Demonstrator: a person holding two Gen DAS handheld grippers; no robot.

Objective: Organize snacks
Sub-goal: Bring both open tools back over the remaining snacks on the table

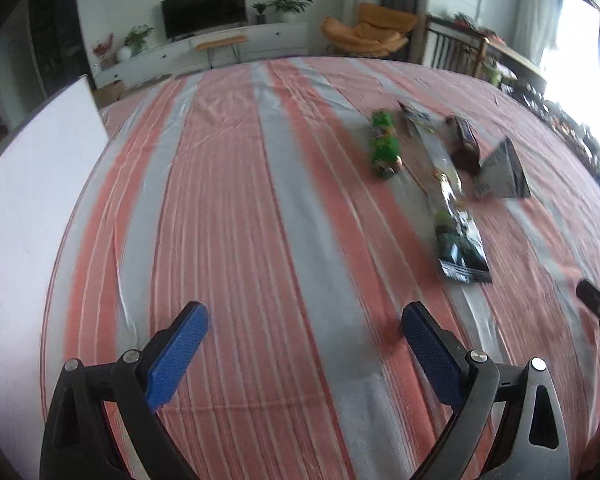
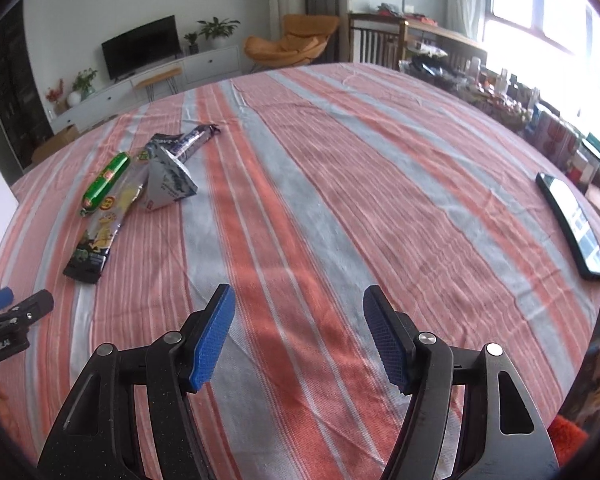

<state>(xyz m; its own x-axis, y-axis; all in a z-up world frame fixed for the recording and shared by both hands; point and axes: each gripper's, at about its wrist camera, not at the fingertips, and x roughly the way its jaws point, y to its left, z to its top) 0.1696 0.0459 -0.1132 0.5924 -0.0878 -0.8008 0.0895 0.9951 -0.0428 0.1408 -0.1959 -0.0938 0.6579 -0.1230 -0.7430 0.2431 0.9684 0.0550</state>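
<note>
Left gripper low in the left wrist view, held above the striped cloth on the table, pointing along the stripes toward the far edge; jaws wide, nothing between the blue pads; its tip also shows at lower left of the right wrist view. Right gripper likewise low centre in its own view, above the cloth, jaws wide and empty; its dark tip sits at the right edge of the left wrist view.

Snacks clustered together, centre right in the left view, upper left in the right view: green sausage stick; long clear-and-dark snack packet lying just beside it and reaching nearest the grippers; grey triangular packet touching the long packet's far part; dark bar wrapper farthest back. Printing on all of them too blurred to read.

Phone lies at the right edge of the right view, well apart from the snacks; white board at left of the left view.
</note>
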